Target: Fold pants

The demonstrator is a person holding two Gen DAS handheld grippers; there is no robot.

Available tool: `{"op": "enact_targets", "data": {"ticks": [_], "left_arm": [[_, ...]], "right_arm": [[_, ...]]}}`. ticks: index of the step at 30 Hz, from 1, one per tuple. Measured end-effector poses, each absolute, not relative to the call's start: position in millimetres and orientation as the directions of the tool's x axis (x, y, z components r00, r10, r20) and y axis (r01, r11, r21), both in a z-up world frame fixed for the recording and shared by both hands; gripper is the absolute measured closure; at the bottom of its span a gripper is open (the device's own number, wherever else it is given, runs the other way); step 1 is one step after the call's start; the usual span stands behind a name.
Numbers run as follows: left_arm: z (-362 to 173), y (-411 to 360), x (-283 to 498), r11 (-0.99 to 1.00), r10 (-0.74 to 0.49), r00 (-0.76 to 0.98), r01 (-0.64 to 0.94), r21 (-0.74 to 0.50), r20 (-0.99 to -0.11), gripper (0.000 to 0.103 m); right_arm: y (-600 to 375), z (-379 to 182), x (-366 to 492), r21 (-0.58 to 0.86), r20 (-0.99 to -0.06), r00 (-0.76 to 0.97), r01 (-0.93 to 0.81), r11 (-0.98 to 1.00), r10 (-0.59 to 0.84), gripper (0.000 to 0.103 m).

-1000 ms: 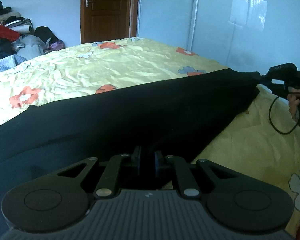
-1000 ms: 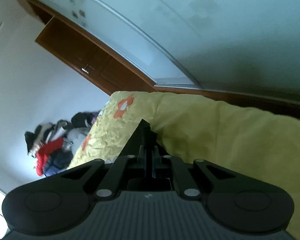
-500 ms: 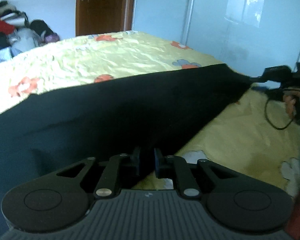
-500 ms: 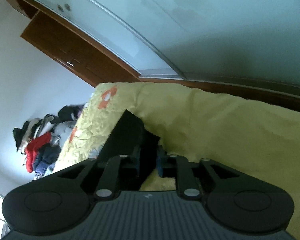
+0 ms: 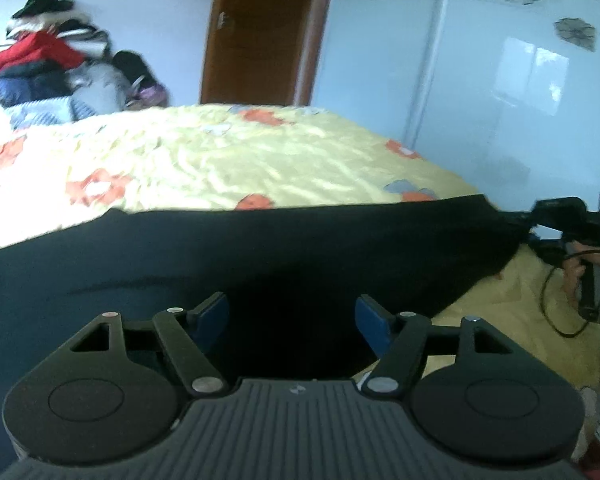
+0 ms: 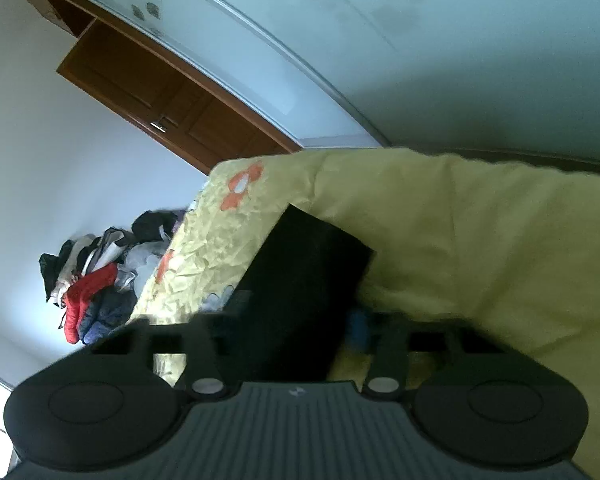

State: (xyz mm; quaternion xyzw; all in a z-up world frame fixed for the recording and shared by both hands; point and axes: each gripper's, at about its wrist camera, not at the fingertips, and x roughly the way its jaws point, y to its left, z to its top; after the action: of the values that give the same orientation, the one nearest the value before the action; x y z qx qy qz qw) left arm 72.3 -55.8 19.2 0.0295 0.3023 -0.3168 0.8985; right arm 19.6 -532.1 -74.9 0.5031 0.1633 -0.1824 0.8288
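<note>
The left gripper's point(image 5: 292, 316) jaws had just spread apart, hovering released above the black pants point(image 5: 260, 256) lying across the yellow floral bed point(image 5: 220, 160). The right gripper point(image 6: 300, 320) appeared parted too, the pants' end between its blurred jaws.

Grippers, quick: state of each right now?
Left gripper: open, jaws just widened, black pants between them, unpressed.
Right gripper: open around the pants, jaws just narrowing.
</note>
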Motion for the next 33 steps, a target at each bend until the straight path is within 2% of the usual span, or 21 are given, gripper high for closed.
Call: {"op": "enact_targets", "data": {"ticks": [2, 6, 10, 14, 26, 33], "left_arm": [[16.3, -52.2, 75.0, 0.816, -0.526, 0.626, 0.562, -0.135, -0.576, 0.026], [13.6, -35.2, 85.8, 0.868, -0.466, 0.659, 0.471, -0.159, -0.59, 0.02], [11.9, -17.3, 95.3, 0.896, -0.436, 0.67, 0.384, -0.221, -0.601, 0.019], [9.8, -1.6, 96.0, 0.923, -0.381, 0.697, 0.318, -0.214, -0.608, 0.019], [17.3, 16.4, 92.7, 0.957, -0.292, 0.763, 0.235, -0.172, -0.577, 0.015], [13.2, 14.2, 93.5, 0.958, -0.287, 0.763, 0.228, -0.174, -0.579, 0.015]], "right_arm": [[-528.7, -75.2, 15.2, 0.784, -0.432, 0.888, 0.455, 0.422, -0.157, 0.092], [-510.5, -52.2, 22.2, 0.753, -0.369, 0.914, 0.399, 0.524, -0.166, 0.094], [-482.3, -23.9, 43.3, 0.717, -0.316, 0.946, 0.291, 0.633, -0.076, 0.094], [-452.0, -10.5, 70.3, 0.727, -0.284, 0.957, 0.176, 0.664, 0.057, 0.094], [-300.6, -21.0, 126.4, 0.683, -0.347, 0.803, -0.138, 0.717, 0.485, 0.094], [-253.7, -22.5, 122.7, 0.606, -0.406, 0.738, -0.224, 0.763, 0.539, 0.094]]}}
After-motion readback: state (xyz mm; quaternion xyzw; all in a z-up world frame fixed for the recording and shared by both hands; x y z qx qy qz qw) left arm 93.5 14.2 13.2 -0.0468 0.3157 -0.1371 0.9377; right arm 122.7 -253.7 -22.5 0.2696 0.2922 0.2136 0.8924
